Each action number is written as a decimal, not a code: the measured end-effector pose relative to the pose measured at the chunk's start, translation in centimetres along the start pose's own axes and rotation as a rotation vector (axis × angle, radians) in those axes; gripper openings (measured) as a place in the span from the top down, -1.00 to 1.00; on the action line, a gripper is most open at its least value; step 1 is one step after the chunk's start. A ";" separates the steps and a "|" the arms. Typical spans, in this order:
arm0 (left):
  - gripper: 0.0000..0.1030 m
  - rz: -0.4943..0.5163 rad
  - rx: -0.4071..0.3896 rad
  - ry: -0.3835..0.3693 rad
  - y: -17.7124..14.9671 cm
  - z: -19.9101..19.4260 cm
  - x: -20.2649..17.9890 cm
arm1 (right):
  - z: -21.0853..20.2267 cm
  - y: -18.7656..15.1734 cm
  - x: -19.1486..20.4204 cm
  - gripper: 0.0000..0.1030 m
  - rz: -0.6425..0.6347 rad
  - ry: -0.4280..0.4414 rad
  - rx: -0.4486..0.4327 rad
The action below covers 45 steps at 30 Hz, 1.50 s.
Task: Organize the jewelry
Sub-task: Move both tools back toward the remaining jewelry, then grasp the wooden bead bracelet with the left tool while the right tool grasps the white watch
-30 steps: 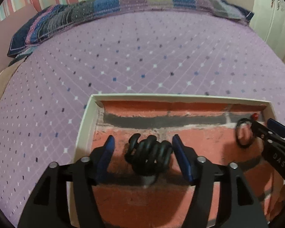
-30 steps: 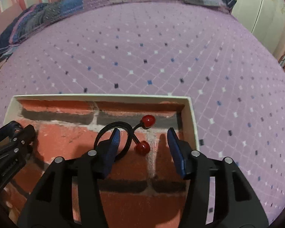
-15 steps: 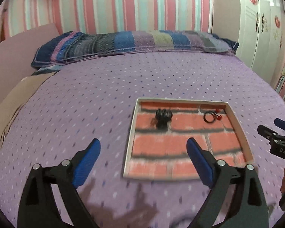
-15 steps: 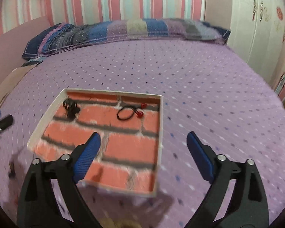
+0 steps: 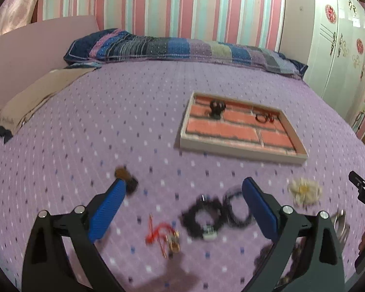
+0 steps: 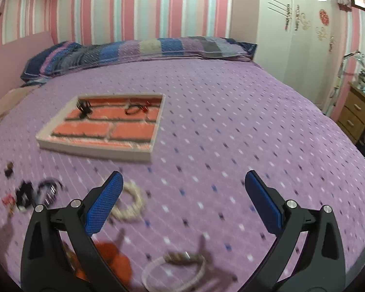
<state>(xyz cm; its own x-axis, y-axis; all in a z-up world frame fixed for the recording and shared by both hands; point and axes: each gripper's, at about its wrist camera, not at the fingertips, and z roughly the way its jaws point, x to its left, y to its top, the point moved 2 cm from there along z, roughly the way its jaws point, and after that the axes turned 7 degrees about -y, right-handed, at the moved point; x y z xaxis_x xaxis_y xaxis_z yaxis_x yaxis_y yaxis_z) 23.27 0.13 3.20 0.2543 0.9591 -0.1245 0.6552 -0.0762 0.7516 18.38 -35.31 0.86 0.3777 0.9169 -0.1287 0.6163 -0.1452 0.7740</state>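
Observation:
A shallow tray with a brick-pattern lining (image 5: 241, 150) (image 6: 143, 157) lies on the purple bedspread. In it sit a black coiled hair tie (image 5: 216, 108) (image 6: 84, 108) and a black band with red beads (image 5: 264, 117) (image 6: 136, 109). Loose pieces lie nearer me: a black scrunchie (image 5: 202, 215), a black ring band (image 5: 236, 206), a red cord piece (image 5: 161, 232), a brown-black clip (image 5: 125, 178), a cream flower (image 5: 304, 191). My left gripper (image 5: 182, 209) is open and empty above them. My right gripper (image 6: 185, 202) is open and empty; a white bead bracelet (image 6: 131, 203) and a clear hoop (image 6: 175, 270) lie by it.
A striped pillow (image 5: 177, 48) lies at the head of the bed. A white wardrobe (image 6: 292, 29) and a wooden drawer unit (image 6: 355, 116) stand to the right. A beige cloth (image 5: 36, 92) lies at the bed's left edge. An orange item (image 6: 114, 262) lies under the right gripper.
Both grippers have pulled back and up from the tray, leaving the coiled tie and the beaded band inside. The loose pieces on the bedspread have come into view.

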 end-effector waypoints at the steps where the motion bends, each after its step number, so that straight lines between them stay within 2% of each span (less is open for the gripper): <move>1: -0.84 0.007 0.011 -0.013 -1.2 -0.1 -0.5 | -0.3 -0.9 -0.3 -0.90 -0.002 -0.010 -0.004; 7: -0.84 0.028 0.036 -0.014 -4.6 0.2 -2.6 | -0.9 -4.3 -1.4 -0.90 0.015 -0.020 0.009; 12: -0.84 0.043 0.063 -0.045 -7.2 0.6 -4.3 | -1.5 -5.6 -2.1 -0.90 0.010 -0.036 0.010; 17: -0.84 0.057 0.078 -0.071 -8.5 1.3 -6.2 | -1.2 -6.7 -2.7 -0.89 0.036 -0.041 0.057; 25: -0.84 0.035 0.138 -0.108 -10.1 3.5 -7.5 | 0.0 -8.2 -3.5 -0.80 0.021 -0.064 0.103; 29: -0.84 0.077 0.124 -0.067 -10.6 4.3 -7.8 | 0.7 -8.9 -3.7 -0.73 0.001 -0.073 0.106; 34: -0.84 0.047 0.151 -0.085 -11.2 5.4 -7.4 | 1.4 -9.7 -4.7 -0.69 0.064 -0.013 0.146; 37: -0.84 0.070 0.143 -0.065 -11.4 5.7 -7.7 | 1.6 -9.7 -4.7 -0.66 0.083 0.005 0.157; 45: -0.83 0.077 0.143 -0.063 -11.5 5.9 -7.8 | 1.7 -9.8 -3.0 -0.62 0.034 0.011 0.155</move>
<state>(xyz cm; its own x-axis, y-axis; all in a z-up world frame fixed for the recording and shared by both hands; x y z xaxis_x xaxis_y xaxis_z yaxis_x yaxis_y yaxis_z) 17.96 -8.11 -8.33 0.3485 0.9304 -0.1135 0.7252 -0.1909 0.6616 12.39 -37.27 -7.36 0.3927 0.9146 -0.0966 0.7030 -0.2308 0.6727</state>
